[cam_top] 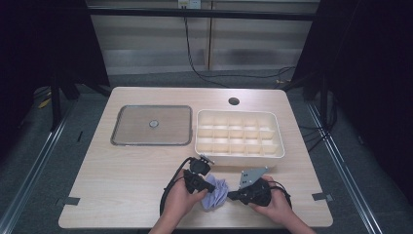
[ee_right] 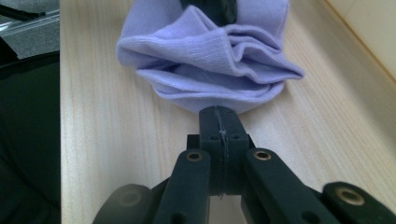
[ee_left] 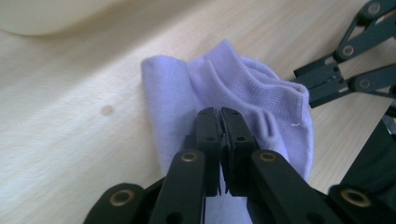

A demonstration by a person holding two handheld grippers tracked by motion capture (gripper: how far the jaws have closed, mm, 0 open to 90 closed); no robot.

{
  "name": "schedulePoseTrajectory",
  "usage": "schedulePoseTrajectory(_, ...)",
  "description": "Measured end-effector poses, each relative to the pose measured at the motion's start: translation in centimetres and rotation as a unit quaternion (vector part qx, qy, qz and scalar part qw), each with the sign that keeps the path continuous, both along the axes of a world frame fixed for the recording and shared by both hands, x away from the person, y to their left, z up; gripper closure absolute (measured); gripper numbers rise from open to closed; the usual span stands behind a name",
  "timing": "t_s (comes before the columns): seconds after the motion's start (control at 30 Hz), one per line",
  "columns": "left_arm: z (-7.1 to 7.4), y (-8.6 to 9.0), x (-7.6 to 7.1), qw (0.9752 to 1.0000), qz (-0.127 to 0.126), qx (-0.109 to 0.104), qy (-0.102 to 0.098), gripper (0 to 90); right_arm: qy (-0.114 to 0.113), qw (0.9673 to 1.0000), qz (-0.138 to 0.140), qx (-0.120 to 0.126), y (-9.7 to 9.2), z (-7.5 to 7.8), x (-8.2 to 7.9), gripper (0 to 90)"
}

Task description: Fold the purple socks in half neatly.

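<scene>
Left gripper (cam_top: pixel 207 186): jaws pressed together, lying on or pinching a fold of the lavender sock (cam_top: pixel 216 193); in the left gripper view the closed tips (ee_left: pixel 221 122) sit on the fabric near its middle, though whether cloth is caught between them cannot be told with certainty. Right gripper (cam_top: pixel 234 195): jaws likewise pressed together, tips (ee_right: pixel 219 122) meeting the near edge of the sock (ee_right: pixel 210 56) in its own view; a pinch on the hem appears likely but is not confirmed. The sock (ee_left: pixel 229 98) lies bunched on the wooden surface (cam_top: pixel 122 170) close to the near edge, directly between the two grippers, left gripper on its left side and right gripper on its right, both in contact or just beside it. The sock is crumpled into layered folds, so no clear long axis can be read; the ribbed cuff faces the right gripper. Neither hand is distinctly nearer. Judgement: any spreading or folding move would turn on the two grippers pulling apart along the left-right line. Open room is ample to the left of the sock, limited toward the near edge. Beyond the sock, near it, stands the cream divided tray (cam_top: pixel 238 134), its front wall the closest obstruction. Farther left, a flat square lid with a central knob (cam_top: pixel 152 125) lies well apart. A round cable hole (cam_top: pixel 234 101) sits near the far edge.
</scene>
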State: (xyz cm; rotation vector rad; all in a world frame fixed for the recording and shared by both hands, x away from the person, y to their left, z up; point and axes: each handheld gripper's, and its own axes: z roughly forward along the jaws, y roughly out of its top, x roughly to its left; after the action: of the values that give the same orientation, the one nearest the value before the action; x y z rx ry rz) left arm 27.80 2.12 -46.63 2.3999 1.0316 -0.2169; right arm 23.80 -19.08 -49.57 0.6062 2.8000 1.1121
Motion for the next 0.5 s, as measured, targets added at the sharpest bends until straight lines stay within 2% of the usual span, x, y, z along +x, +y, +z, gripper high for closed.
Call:
schedulePoseTrajectory(0.23, -0.49, -0.71, -0.62, 0.9996, -0.012, 0.015, -0.020, 85.1, 0.000, 1.0000, 0.000, 0.000, -0.02, 0.00, -0.03, 90.0)
schedulePoseTrajectory(0.5, -0.25, -0.94, -0.89, 0.9993, -0.022, 0.017, -0.024, 82.1, -0.004, 1.0000, 0.002, -0.002, -0.06, 0.01, -0.05, 90.0)
